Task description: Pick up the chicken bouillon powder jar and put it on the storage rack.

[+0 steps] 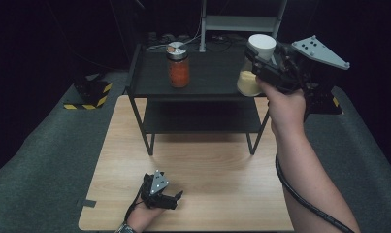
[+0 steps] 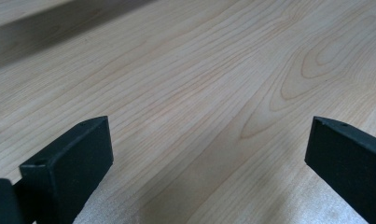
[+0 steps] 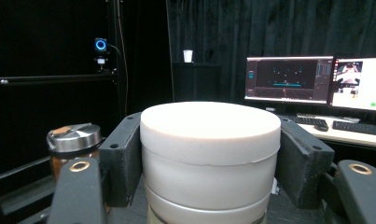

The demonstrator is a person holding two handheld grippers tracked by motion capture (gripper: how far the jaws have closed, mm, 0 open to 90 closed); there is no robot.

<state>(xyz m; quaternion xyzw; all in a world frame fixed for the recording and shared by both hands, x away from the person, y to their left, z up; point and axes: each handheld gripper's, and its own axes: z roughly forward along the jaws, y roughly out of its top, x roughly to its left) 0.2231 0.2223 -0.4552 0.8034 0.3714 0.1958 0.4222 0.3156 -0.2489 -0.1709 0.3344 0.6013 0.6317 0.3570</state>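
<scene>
right gripper (image 1: 259,62) clamped on white-lidded jar (image 1: 253,65) over shelf (image 1: 203,82) edge | keep jar upright, clear of orange jar (image 1: 178,65) | left gripper (image 1: 176,198) jaws apart, nothing held

The jar (image 1: 255,65) is a round container with a wide, flat white lid and a pale cream body. It stands upright, clamped at the lid between two black jaws. It is at the right end of the shelf's (image 1: 203,80) top, well apart from the orange jar (image 1: 178,64).
</scene>
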